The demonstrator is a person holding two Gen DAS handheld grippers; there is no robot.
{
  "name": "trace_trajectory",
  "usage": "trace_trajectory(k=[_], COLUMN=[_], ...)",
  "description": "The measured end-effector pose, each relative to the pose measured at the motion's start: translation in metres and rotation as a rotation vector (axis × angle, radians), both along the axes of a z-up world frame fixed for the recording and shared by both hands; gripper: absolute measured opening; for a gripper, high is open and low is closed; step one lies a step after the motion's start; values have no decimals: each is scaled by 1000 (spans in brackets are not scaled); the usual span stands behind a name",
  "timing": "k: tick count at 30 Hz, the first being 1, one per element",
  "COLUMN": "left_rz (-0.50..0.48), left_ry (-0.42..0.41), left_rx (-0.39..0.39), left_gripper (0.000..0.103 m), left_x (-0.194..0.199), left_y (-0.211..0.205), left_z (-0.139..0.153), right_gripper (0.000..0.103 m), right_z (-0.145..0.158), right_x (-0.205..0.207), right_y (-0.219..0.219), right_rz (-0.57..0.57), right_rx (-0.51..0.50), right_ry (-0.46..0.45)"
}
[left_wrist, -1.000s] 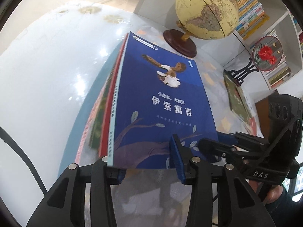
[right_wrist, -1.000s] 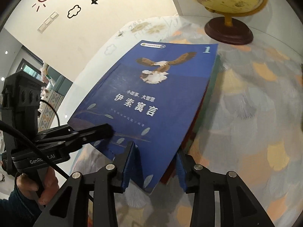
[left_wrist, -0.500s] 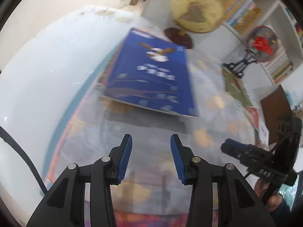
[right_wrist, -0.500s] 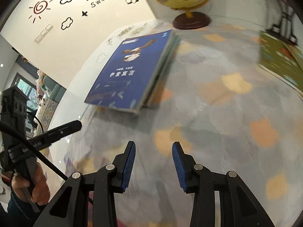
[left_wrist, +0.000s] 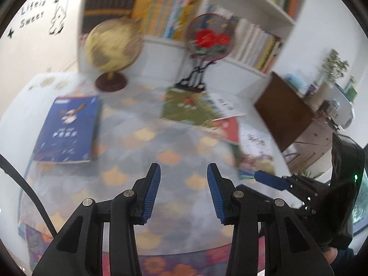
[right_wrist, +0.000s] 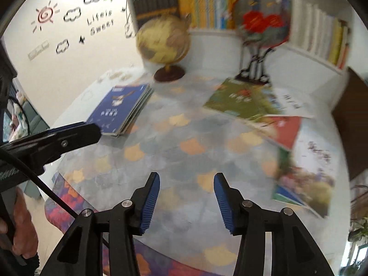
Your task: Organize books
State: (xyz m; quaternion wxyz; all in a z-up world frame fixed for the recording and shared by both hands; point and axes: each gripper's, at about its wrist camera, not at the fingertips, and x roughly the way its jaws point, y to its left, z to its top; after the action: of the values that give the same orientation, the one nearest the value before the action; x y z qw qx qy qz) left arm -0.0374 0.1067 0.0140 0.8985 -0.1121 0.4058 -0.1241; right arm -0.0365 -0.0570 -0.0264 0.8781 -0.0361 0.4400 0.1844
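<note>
**Gloss, wood and ribbed pads**

The blue book (left_wrist: 66, 126) has a glossy paper cover. The table (left_wrist: 161, 165) wears a smooth, faintly shiny patterned cover. The globe (left_wrist: 112, 43) stands on a dark polished wooden base. Gripper pads (left_wrist: 151, 193) are ribbed blue, their arms matt black plastic with metal screws.

A round surface (left_wrist: 174, 161) covered in a cloth patterned with grey and orange scallops is carrying everything in view. A stack of books topped by a blue book (left_wrist: 66, 128) is lying at its left side, with a globe (left_wrist: 112, 46) standing on a dark base just behind it. At the right, a green book (left_wrist: 186, 108), a red book (left_wrist: 227, 128) and other overlapping books are lying spread loosely, with a round fan on a black stand (left_wrist: 207, 39) standing behind them near the bookshelf (left_wrist: 253, 11).
</note>
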Motion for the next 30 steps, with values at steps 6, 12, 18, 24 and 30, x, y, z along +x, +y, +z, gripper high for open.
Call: trace_trajectory(k=[6,12,18,24,30], left_rz=[-57,-136,-206,-264,-400], left_ry=[-37,-36,-12,55,181], left_rx=[6,51,86,59,44], left_gripper=[44,47,49,49,49], left_x=[-9,-1,33,81,134], left_y=[-61,-108,-134,-140,-166], left_z=[17,25,12,-13,-68], right_gripper=[48,48,49,49,49], right_z=[21,29,17,-12,-54], right_x=[-25,-29,-10,21,50], right_y=[-64,-110,-143,-188,-236], right_rz=[-79,-161,-256,-379,-534], right_rx=[4,41,59,105,168], right_ry=[-49,-45,-18,83,174])
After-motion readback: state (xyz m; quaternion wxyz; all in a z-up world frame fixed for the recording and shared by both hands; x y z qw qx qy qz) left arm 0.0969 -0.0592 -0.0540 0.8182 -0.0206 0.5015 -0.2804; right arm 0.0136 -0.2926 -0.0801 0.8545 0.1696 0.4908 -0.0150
